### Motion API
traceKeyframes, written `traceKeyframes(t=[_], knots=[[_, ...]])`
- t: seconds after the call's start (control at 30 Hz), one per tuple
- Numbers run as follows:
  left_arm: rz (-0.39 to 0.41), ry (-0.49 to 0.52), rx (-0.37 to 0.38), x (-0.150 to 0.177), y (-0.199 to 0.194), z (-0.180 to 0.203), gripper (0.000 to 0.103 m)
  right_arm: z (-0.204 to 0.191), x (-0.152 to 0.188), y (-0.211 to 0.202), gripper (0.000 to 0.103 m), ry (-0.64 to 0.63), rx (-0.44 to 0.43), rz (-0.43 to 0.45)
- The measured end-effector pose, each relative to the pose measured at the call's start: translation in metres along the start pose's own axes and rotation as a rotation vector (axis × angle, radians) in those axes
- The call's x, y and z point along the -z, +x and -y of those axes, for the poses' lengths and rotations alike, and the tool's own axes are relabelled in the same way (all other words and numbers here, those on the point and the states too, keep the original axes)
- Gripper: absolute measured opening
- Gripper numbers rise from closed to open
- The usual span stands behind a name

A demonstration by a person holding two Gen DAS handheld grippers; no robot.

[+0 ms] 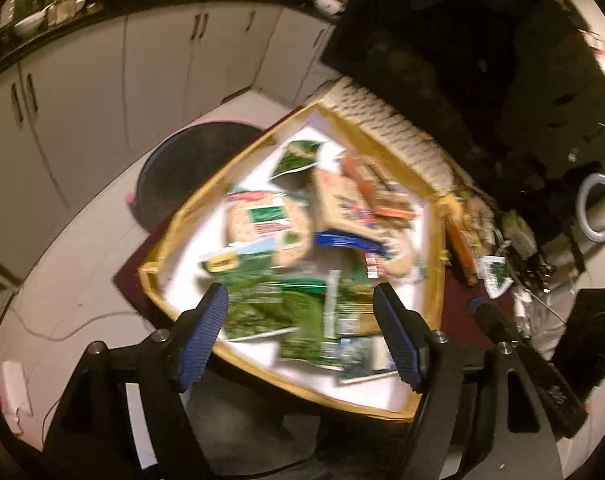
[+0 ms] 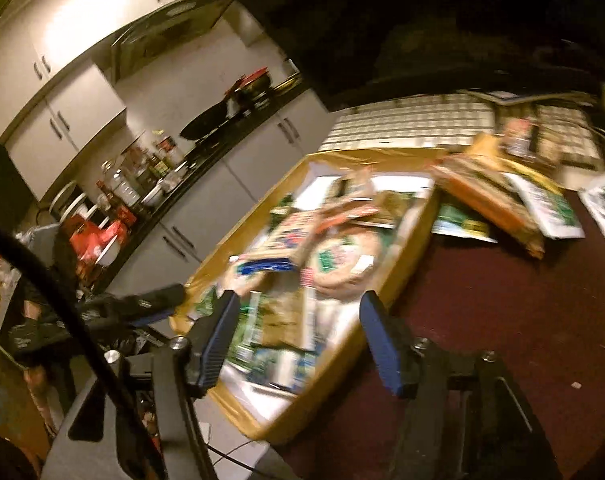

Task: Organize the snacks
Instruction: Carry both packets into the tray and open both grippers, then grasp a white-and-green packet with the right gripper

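Note:
A shallow yellow-rimmed cardboard box (image 1: 182,216) (image 2: 406,248) holds several snack packets: green seaweed packs (image 1: 262,304) (image 2: 262,320), round rice-cracker packs (image 1: 262,224) (image 2: 342,264) and a tan packet (image 1: 342,204). My left gripper (image 1: 300,328) is open and empty, hovering over the box's near end. My right gripper (image 2: 298,332) is open and empty above the box's near corner. More snack packets (image 2: 498,196) lie loose on the dark red table (image 2: 502,320) right of the box. Both views are blurred.
A white keyboard (image 2: 414,124) (image 1: 386,124) lies behind the box under a dark monitor. A black bin (image 1: 182,172) stands on the floor to the left. Kitchen cabinets and a cluttered counter (image 2: 150,176) run along the left. Cables and a ring light (image 1: 598,208) sit at the right.

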State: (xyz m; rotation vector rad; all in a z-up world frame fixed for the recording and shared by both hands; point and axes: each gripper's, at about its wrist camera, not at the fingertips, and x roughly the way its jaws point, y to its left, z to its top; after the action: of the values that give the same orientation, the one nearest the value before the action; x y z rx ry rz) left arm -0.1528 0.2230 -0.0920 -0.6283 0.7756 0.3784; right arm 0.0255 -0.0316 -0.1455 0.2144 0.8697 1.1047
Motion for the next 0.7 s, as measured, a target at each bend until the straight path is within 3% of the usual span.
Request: traceKeyframes(t=[0.2, 0.47, 0.7], knots=[[-0.029, 0.054, 0.117, 0.010, 0.006, 0.043, 0.077, 0.051, 0.008, -0.034, 0.064, 0.100, 0.066, 0.048], [-0.090, 0.136, 0.149, 0.026, 0.022, 0.095, 0.077, 0.111, -0.020, -0.068, 0.064, 0.157, 0.213, 0.115], [-0.128, 0.153, 0.152, 0.031, 0.036, 0.111, 0.077, 0.155, -0.063, -0.064, 0.064, 0.225, 0.328, 0.116]])
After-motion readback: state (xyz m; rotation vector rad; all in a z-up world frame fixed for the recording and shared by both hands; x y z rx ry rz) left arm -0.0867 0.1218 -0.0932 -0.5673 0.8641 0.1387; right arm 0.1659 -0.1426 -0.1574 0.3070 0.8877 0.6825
